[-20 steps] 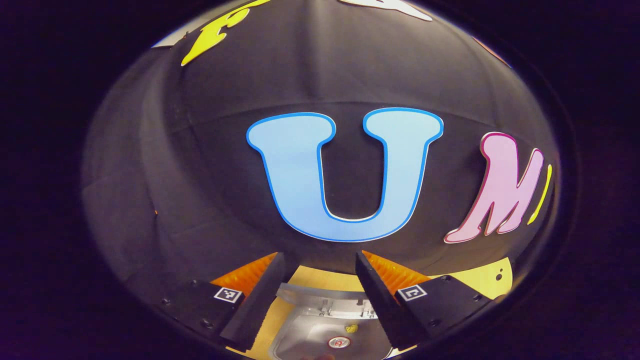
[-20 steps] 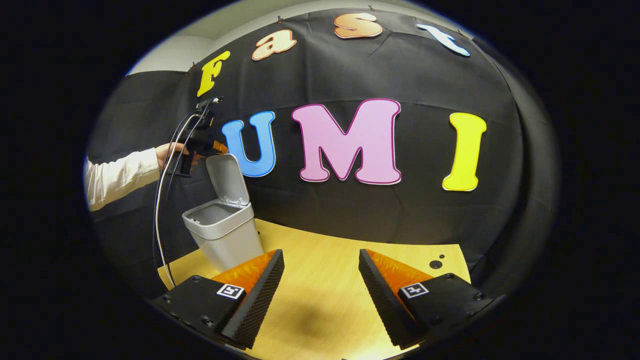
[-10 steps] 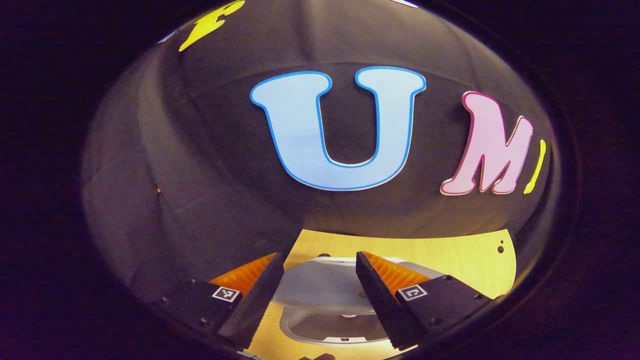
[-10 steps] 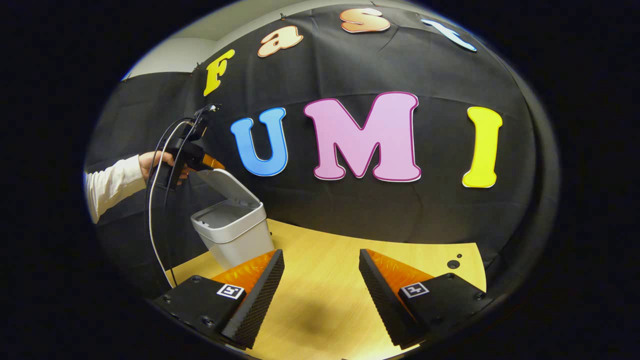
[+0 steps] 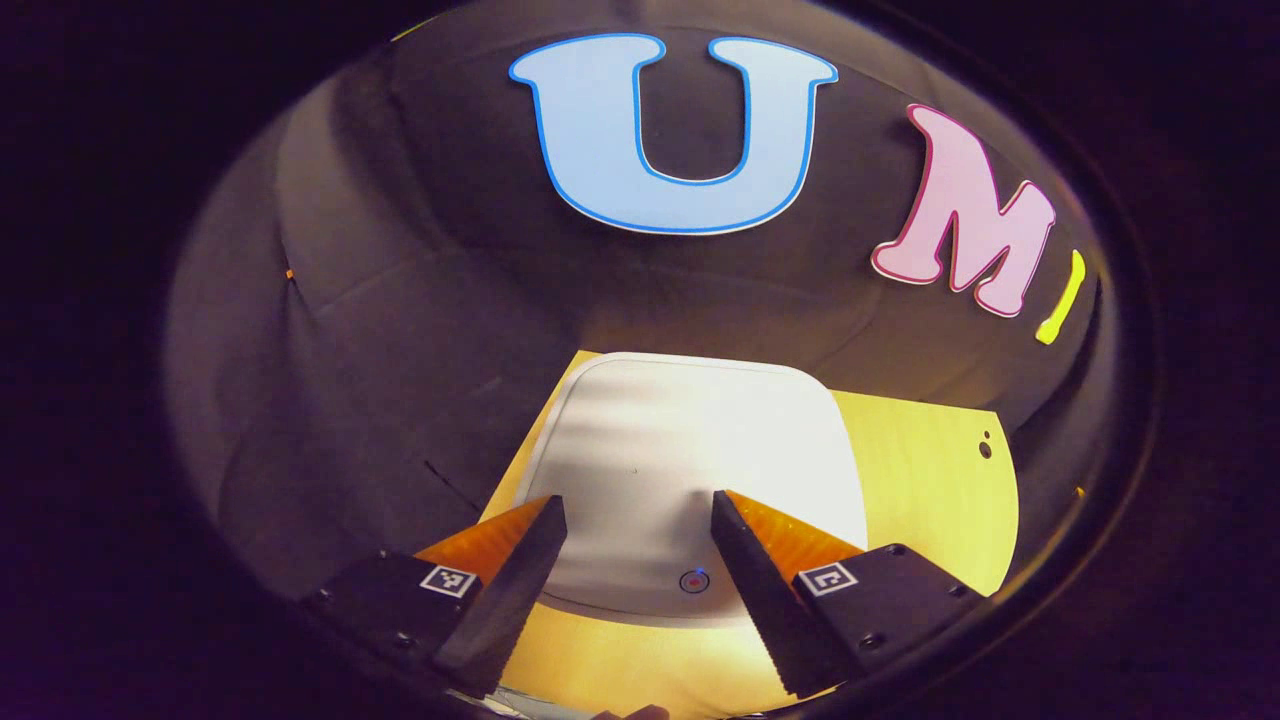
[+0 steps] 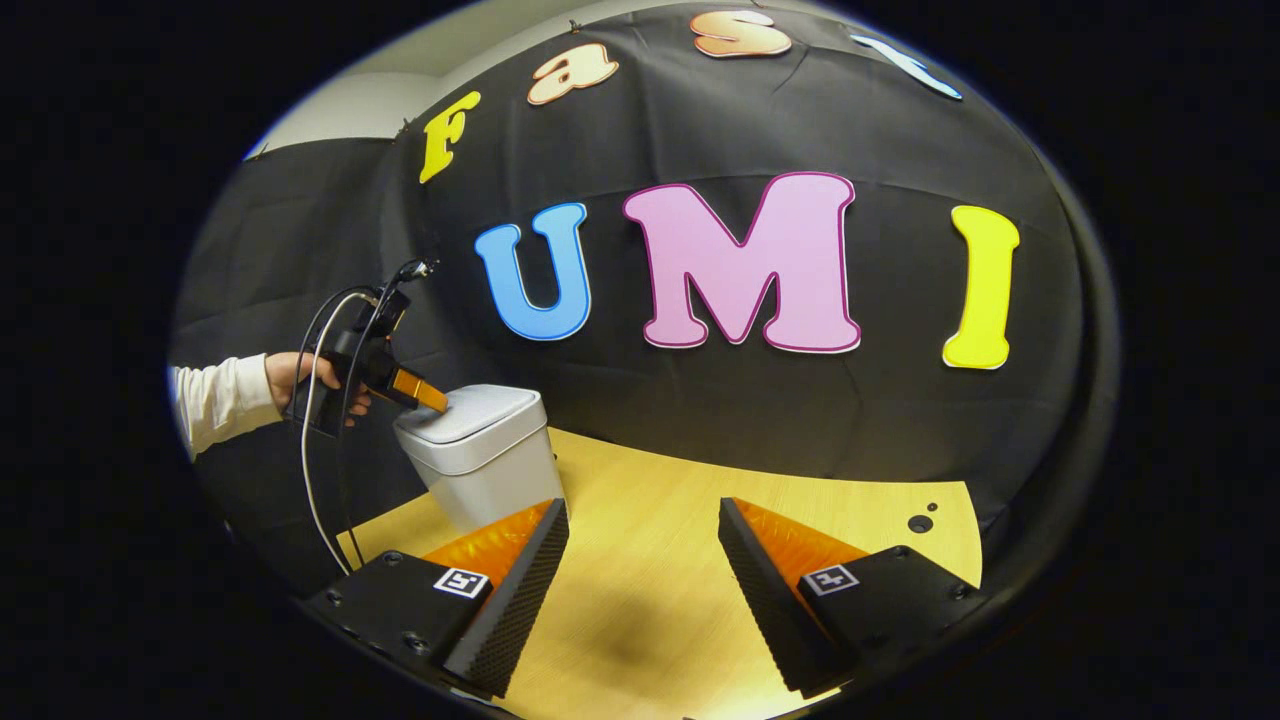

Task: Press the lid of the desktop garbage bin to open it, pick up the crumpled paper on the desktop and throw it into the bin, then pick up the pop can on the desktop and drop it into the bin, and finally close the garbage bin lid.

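White lid [image 5: 690, 470]: lies flat on the bin [image 6: 495, 480] at the desk's [image 6: 690, 540] left edge.
Left gripper [image 5: 632, 520]: fingers apart, pressing the lid to latch it.
Right gripper [image 6: 640, 560]: released, waiting over the desk.

A white bin [image 6: 485, 455] with a pale grey-white lid [image 5: 690, 470] stands on a light yellow wood-grain table [image 6: 680, 560]; the sleeve [image 6: 215, 400] at left is white.

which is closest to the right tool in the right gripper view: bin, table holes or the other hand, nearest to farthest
1. garbage bin, just ahead on the left, lid down.
2. table holes, ahead right near the table's far edge.
3. hand, far left behind the bin.
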The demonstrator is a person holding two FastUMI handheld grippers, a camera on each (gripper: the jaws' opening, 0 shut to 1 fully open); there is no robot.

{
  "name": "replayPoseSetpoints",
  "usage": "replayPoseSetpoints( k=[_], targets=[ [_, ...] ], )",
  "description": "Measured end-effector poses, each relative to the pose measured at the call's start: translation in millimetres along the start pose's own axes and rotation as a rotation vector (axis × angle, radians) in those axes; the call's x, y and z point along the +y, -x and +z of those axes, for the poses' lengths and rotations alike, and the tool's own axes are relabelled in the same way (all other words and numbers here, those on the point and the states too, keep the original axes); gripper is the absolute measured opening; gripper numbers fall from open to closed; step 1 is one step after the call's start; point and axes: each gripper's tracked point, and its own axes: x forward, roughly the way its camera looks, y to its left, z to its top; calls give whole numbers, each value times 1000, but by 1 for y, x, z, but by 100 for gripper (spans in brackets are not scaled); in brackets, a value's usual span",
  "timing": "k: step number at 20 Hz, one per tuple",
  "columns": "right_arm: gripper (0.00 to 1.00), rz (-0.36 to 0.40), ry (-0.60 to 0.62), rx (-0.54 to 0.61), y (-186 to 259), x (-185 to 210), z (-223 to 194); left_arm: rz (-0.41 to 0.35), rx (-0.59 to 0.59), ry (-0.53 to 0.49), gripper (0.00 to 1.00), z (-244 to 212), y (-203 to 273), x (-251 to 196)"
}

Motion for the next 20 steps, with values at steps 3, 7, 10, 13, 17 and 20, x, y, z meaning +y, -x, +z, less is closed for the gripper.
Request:
replayPoseSetpoints(
  k=[3,7,10,13,17,20],
  targets=[
    [98,-1,-16,4,4,1,-3,9,-11,-19,100,-2,-1,0],
    [98,-1,-23,-5,9,4,-3,29,-25,-57,100,-7,-1,-1],
    [99,-3,-26,-8,15,6,-4,15,-41,-89,100,-7,-1,-6],
    [99,-7,-29,-10,23,7,-6,-4,-74,-90,100,1,2,-11],
    [99,-24,-13,-34,42,1,4,-113,-265,-59,95,39,37,-51],
    [99,-44,-1,-61,57,-6,14,-96,-421,-119,95,54,87,-66]
  ],
)
